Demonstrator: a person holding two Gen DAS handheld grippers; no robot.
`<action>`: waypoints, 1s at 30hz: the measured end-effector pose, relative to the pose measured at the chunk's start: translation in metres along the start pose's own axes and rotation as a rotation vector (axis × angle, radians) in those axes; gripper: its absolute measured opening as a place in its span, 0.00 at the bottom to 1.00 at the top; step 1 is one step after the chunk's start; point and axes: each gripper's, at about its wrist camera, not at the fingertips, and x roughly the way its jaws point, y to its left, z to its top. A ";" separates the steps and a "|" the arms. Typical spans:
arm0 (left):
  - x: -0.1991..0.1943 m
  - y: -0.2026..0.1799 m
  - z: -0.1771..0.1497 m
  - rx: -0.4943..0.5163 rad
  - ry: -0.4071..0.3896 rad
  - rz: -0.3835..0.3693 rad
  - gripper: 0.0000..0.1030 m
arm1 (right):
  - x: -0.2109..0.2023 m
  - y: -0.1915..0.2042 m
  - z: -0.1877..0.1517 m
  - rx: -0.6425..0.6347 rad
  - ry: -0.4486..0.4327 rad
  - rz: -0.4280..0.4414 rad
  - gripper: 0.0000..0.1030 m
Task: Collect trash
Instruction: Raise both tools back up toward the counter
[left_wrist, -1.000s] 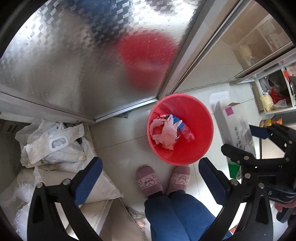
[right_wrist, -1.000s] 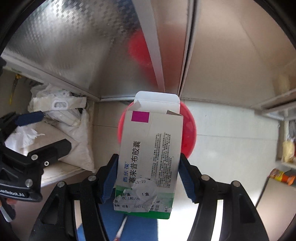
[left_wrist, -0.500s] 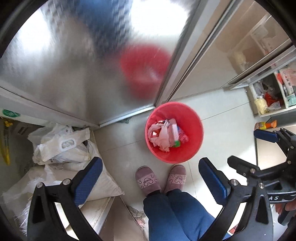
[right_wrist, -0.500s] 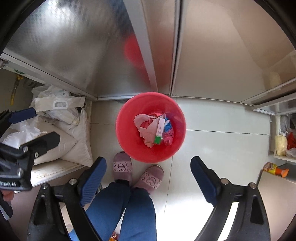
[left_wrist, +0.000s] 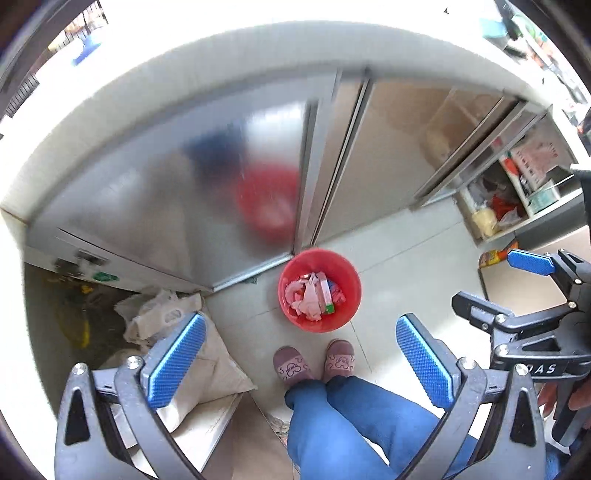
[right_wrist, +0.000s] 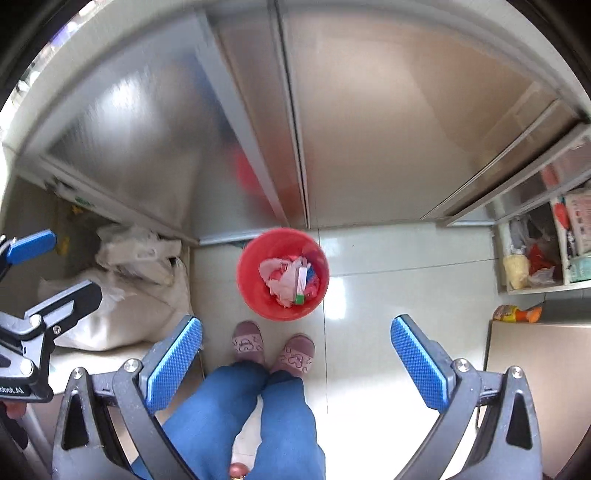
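Between my right gripper's (right_wrist: 295, 354) blue fingers (right_wrist: 173, 360) nothing is held; they have just been spreading and now stand wide apart, pointing steeply down at the floor. My left gripper's (left_wrist: 299, 362) fingers (left_wrist: 175, 360) are spread wide as well, with nothing between them. Each gripper shows at the edge of the other's view, side by side and apart.

Below both, my two pink slippers (right_wrist: 273, 349) and blue trouser legs (right_wrist: 243, 417) stand on the pale tiled floor (right_wrist: 399, 288). Just beyond the toes sits the red bin (right_wrist: 282, 273), upright, close against the foot of a metal sliding door (right_wrist: 147, 140) that carries its red reflection. Inside the bin lies the trash: crumpled pink and white scraps (right_wrist: 279, 280) with a white carton with a green end (right_wrist: 301, 284) lying on top, next to something blue.

To the left of the bin, white sacks and plastic bags (right_wrist: 129, 295) are heaped in the corner. To the right, an open shelf (right_wrist: 535, 286) holds packets, and an orange and yellow packet (right_wrist: 515, 314) lies just below it.
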 end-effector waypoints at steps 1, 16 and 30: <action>-0.013 -0.002 0.003 0.007 -0.012 0.003 1.00 | -0.014 -0.001 0.002 0.006 -0.012 -0.001 0.99; -0.148 0.018 0.036 -0.050 -0.175 0.039 1.00 | -0.128 0.026 0.035 -0.035 -0.183 0.057 0.99; -0.189 0.108 0.085 -0.216 -0.203 0.079 1.00 | -0.154 0.106 0.129 -0.228 -0.232 0.117 0.99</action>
